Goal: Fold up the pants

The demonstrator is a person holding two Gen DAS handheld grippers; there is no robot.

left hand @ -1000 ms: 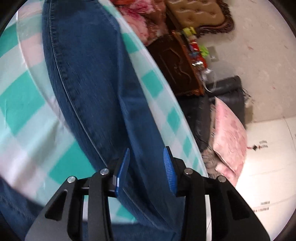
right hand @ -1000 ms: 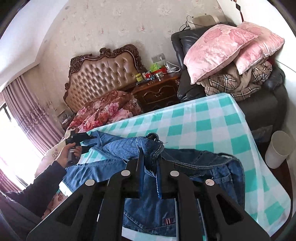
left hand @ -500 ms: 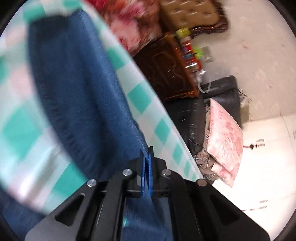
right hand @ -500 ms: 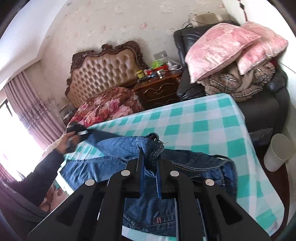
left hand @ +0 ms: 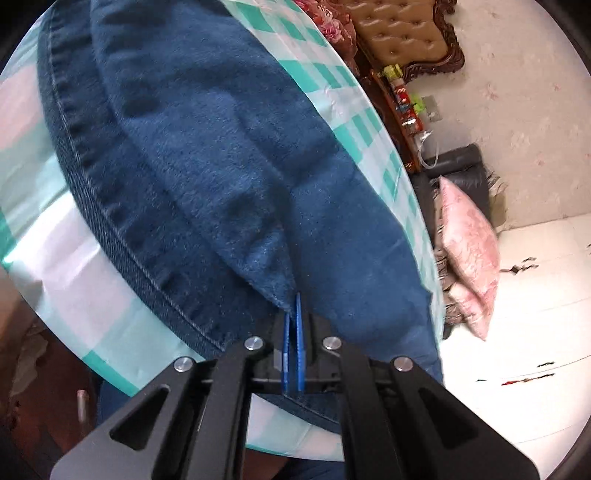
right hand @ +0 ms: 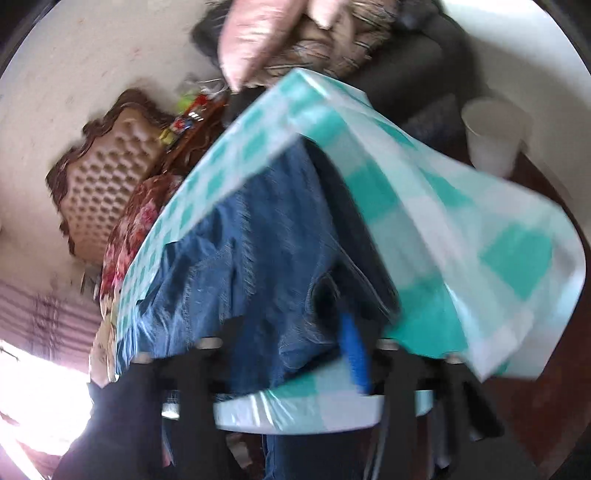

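Jeans (left hand: pixel 221 155) — left tool (left hand: pixel 293 332) clamped on a fold; right tool (right hand: pixel 295 350) opening over denim — layers might slump on the bench (left hand: pixel 74 280).

No readable text, label or number shows anywhere.

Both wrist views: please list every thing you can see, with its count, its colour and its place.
jeans: one pair, dark blue, lying on the table.
tablecloth: one, teal and white checks, covering the table, one corner hanging.
headboard: one, tan tufted with dark carved frame, by the wall.
nightstand: one, dark wood, beside the headboard, small colourful items on top.
pillow: one shown clearly, pink, on the dark armchair.
bin: one, white, on the floor by the table.
left gripper: black with blue pads, jaws shut on a jeans fold.
right gripper: black with blue pads, blurred, jaws opening over the jeans.
sleeve: one, dark, lower left.
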